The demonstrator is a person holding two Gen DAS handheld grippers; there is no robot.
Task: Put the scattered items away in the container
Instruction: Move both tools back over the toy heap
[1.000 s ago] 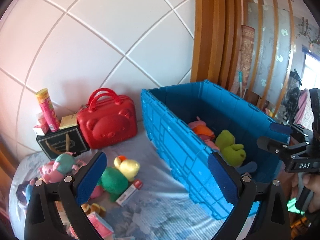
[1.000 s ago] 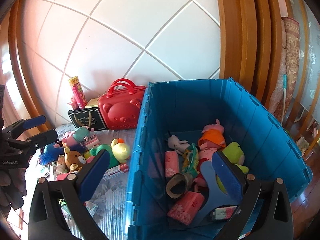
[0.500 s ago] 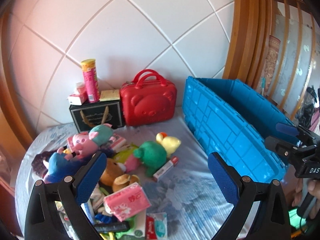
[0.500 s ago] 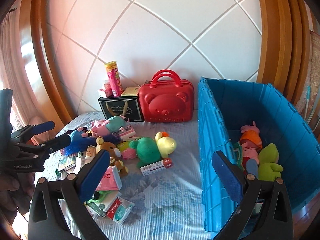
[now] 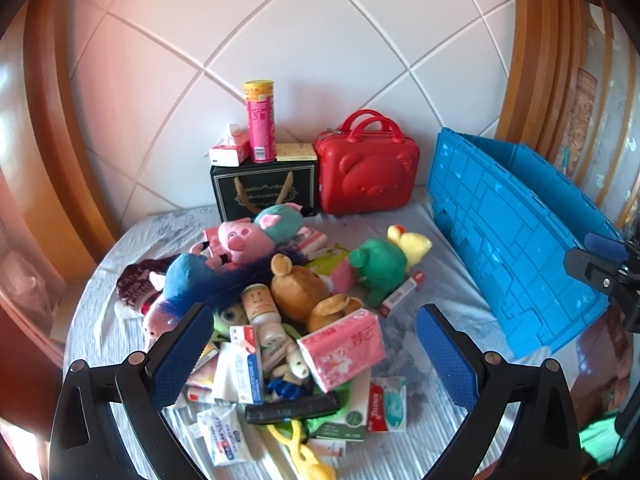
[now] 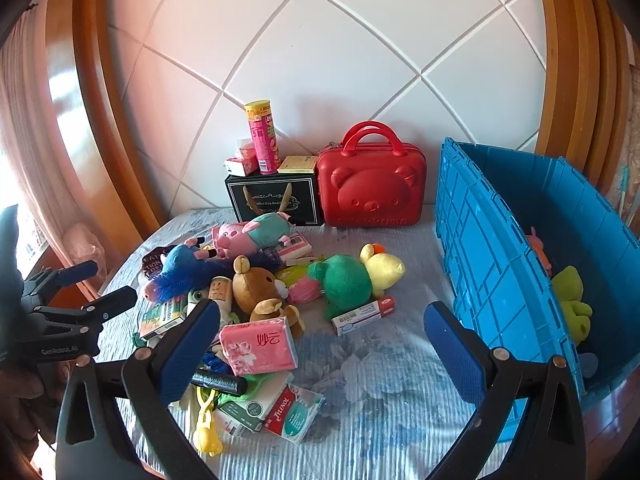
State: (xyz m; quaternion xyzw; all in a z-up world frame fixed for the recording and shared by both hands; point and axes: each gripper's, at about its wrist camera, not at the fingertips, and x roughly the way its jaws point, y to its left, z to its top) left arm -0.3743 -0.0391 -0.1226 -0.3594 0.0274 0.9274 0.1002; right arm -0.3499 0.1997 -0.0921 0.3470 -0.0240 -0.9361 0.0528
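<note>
Both the left claw (image 5: 312, 354) and right claw (image 6: 322, 346) hang spread and empty over the bed's pile, where the pink tissue pack (image 6: 259, 345), probably light and squashy, looks best pinched across its short sides for the blue crate (image 6: 500, 264).

bare bedsheet (image 6: 372, 364) between toy pile (image 6: 256, 292), blue bin (image 6: 492, 264)

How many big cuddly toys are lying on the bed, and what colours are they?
Pink: 1, the pig
Blue: 1, the blue plush
Brown: 1, the bear
Green: 1, the green plush
Yellow: 1, the duck
Total: 5 big ones. Smaller toys half buried in the pile are not counted.
</note>
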